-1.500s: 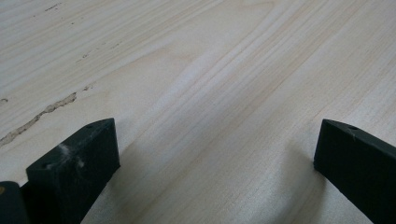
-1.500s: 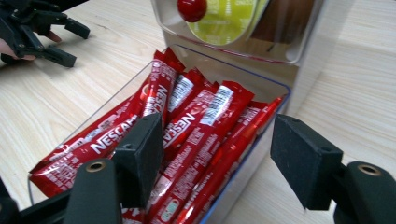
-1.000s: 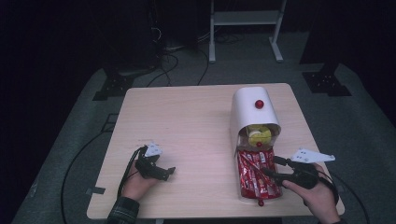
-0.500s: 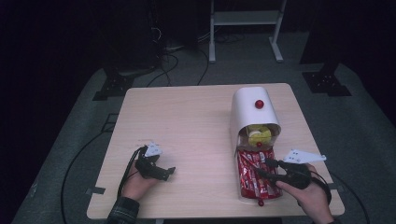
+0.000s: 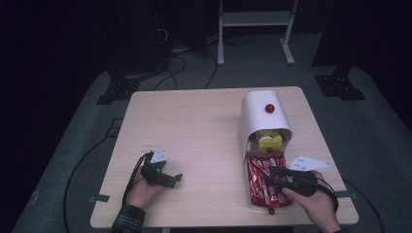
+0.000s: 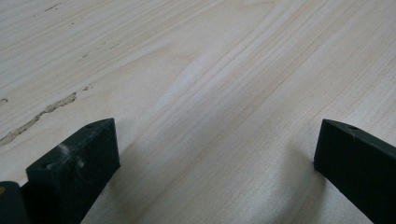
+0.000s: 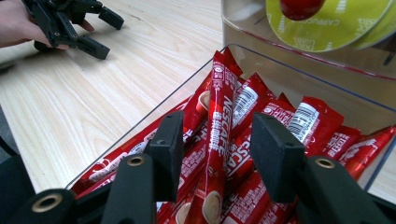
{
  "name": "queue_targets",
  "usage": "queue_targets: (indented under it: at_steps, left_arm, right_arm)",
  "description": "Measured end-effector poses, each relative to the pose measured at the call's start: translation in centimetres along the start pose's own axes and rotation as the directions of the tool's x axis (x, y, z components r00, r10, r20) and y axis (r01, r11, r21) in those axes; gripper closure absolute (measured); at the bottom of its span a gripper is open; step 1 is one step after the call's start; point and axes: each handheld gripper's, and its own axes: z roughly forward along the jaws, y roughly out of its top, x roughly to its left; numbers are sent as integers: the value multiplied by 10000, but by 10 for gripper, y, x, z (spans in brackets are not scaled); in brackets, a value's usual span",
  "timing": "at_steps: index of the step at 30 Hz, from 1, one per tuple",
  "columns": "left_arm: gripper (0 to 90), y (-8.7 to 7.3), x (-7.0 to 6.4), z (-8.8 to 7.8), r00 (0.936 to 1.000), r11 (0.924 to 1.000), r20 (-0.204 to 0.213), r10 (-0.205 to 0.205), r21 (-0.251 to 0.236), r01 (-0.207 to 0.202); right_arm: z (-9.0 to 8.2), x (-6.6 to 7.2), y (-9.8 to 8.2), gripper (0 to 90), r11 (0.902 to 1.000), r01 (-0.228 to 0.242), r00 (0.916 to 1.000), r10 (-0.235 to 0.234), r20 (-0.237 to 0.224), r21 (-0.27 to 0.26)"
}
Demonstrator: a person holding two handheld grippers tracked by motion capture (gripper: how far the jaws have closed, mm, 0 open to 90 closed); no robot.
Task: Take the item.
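Over the clear tray (image 7: 205,74), right gripper (image 7: 217,154) is straddling 1 Nescafé stick (image 7: 219,121), jaws spread; close squarely on its middle.

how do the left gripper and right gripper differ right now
The left gripper rests over bare table, while the right gripper sits over the tray of red sachets. The left gripper's fingers stand wide with nothing between; the right's fingers straddle one upright sachet, not yet closed. Both are black, hand-held and open.
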Motion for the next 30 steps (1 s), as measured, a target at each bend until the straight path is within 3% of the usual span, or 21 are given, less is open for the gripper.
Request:
queue_targets:
  at_steps: [10,18,30]
  left_arm:
    - [0,0,0,0,10000,10000,1,0,0,0]
    - [0,0,0,0,10000,10000,-1,2,1,-2]
    - [0,0,0,0,10000,10000,0,8,9,-8]
  right_arm:
    - [8,2,-3,582,9995,249,9997,-250,52,211]
    - [12,3,-5,648,9976,596,9975,-608,358,351]
    - [11,1,-4,799,9984,429,9983,-443,392,359]
